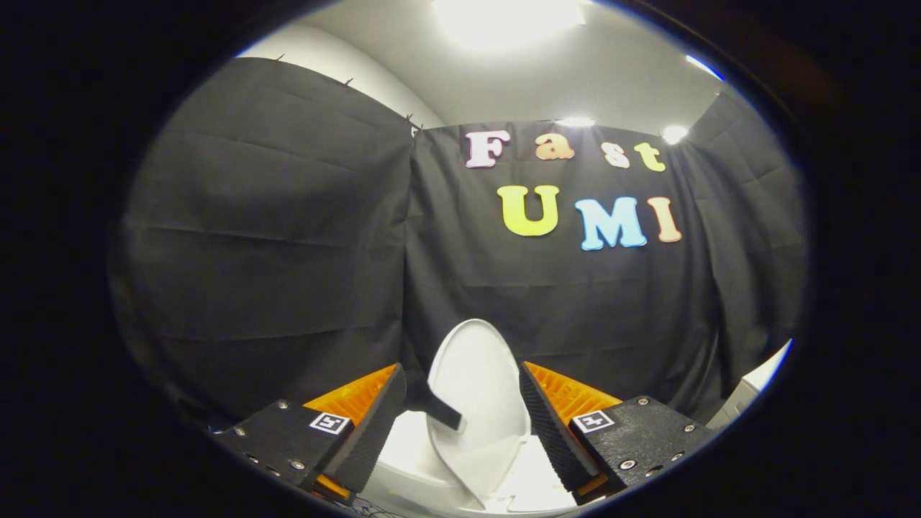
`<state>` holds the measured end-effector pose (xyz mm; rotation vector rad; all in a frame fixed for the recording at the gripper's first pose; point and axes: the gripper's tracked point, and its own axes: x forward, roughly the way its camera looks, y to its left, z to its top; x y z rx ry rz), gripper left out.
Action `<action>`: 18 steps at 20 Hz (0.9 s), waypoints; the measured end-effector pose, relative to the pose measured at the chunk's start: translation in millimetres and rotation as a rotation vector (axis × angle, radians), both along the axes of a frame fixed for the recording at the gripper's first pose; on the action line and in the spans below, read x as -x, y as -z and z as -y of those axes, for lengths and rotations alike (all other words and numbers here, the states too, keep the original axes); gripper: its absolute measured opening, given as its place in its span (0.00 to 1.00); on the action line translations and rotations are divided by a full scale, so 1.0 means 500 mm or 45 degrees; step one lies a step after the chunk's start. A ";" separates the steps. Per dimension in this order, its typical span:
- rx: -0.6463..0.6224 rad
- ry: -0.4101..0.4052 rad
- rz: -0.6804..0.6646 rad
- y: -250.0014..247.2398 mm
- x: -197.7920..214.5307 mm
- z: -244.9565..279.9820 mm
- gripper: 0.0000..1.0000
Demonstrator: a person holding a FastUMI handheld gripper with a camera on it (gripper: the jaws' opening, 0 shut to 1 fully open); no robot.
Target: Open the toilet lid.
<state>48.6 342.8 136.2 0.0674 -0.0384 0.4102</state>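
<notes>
Toilet lid (478, 388) seen raised between spread gripper (460, 424) fingers, not clamped; judged rigid, smooth, hinged; best taken at rim.

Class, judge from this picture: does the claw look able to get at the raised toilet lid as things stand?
Probably yes. The claw is open, and the lid stands upright just ahead, between its fingers, with nothing in front of it. A dark strap hangs on the lid's edge, beside one finger.
</notes>
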 end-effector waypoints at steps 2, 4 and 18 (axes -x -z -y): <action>-0.005 0.053 0.026 -0.011 0.000 0.068 0.96; -0.006 0.108 0.023 -0.014 -0.007 0.132 0.96; 0.000 0.356 -0.052 0.112 0.028 0.428 0.96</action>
